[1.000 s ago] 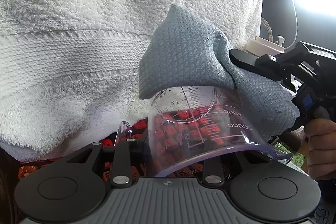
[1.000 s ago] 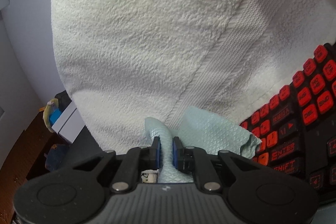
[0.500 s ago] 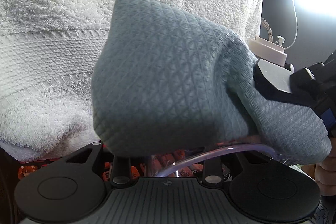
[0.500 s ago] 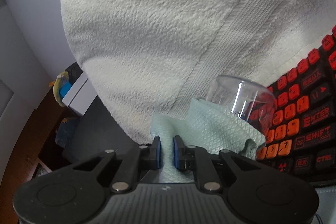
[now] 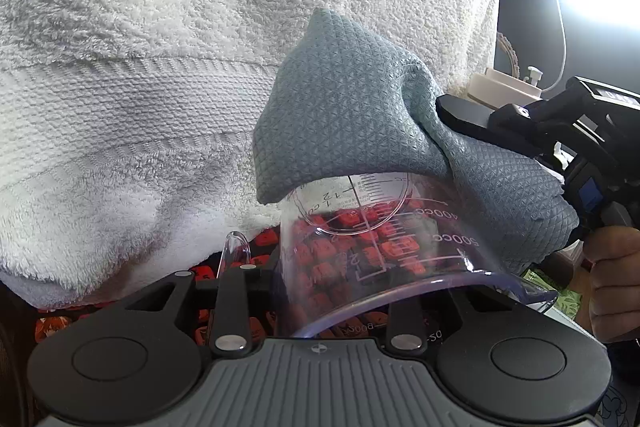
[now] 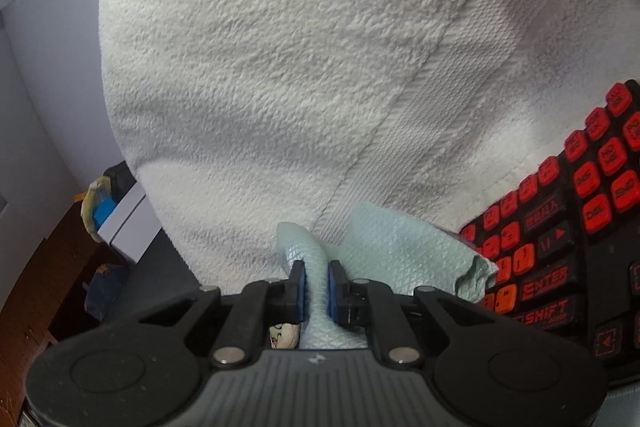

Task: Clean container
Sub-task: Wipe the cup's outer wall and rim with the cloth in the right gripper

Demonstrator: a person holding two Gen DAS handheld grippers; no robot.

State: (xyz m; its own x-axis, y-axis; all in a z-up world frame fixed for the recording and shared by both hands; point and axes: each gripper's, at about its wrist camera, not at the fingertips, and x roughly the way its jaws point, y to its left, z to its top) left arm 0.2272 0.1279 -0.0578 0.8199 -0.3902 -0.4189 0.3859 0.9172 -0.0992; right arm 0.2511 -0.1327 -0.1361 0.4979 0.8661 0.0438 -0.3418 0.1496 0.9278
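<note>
Left wrist view: my left claw [image 5: 316, 291] holds the clear measuring cup [image 5: 376, 247]; right claw [image 6: 316, 289] pinches the cloth [image 5: 360, 123] at its twelve o'clock end.

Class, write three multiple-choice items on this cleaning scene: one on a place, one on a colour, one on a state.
1. Where does the grey-blue cloth sit? A over the far end of the measuring cup B under the keyboard C folded on the white towel
2. The keyboard keys are: A green B red C white
3. The right claw is: A open, empty B shut on the cloth C gripping the cup

A: the cloth drapes over the cup's base. B: the keys show red. B: the pads pinch cloth.
</note>
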